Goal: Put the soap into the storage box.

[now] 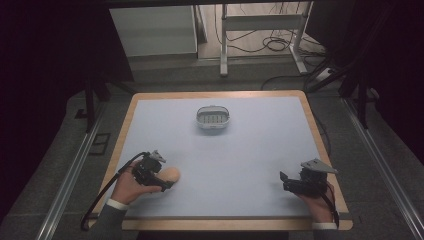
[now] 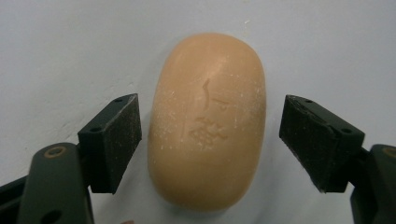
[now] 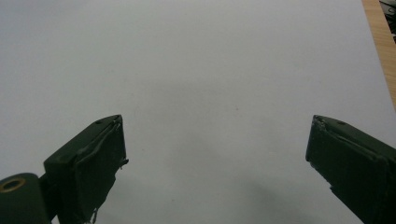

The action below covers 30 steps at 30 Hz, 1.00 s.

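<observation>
While its jaws stand released, the left hand-held gripper (image 2: 210,140) straddles the soap bar (image 2: 208,121) untouched.

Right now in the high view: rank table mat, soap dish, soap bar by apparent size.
1. Pale blue table mat, by far the largest.
2. White soap dish, at the far middle of the mat.
3. Peach soap bar, smallest, though the left gripper covers part of it, so its full extent is unsure.
</observation>
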{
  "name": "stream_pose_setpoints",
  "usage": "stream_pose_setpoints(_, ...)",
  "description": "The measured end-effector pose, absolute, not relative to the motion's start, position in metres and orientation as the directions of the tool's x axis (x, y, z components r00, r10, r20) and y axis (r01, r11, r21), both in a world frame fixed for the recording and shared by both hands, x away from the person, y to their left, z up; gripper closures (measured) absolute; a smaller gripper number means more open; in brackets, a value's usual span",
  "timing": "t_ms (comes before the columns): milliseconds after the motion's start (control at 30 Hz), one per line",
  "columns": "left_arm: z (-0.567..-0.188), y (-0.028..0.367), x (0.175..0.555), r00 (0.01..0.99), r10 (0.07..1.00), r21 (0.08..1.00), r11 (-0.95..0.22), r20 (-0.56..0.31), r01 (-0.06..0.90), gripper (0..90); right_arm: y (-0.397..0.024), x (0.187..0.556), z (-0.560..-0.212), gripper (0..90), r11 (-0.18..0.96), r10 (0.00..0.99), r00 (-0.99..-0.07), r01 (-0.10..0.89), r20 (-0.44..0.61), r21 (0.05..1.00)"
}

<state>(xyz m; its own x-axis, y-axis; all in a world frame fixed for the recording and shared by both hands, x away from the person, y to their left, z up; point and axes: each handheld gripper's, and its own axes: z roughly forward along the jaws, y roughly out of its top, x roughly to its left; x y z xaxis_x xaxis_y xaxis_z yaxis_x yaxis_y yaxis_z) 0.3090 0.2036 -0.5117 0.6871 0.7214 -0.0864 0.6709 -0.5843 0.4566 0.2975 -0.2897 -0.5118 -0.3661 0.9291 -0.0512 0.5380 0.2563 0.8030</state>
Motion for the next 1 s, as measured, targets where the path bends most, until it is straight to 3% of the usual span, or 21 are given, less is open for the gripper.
stream_pose_setpoints(567,-0.521,0.198,0.31,0.694,0.719,0.434,-0.612,-0.043,0.661,31.0,-0.291,0.298,-0.512,4.9,0.252,0.935,-0.35,0.547,-0.056,0.798)
stream_pose_setpoints(1000,-0.522,0.198,0.311,0.681,0.731,0.442,-0.596,-0.047,0.67,29.7,-0.291,0.297,-0.511,5.0,0.255,0.937,-0.343,0.544,-0.066,0.8)
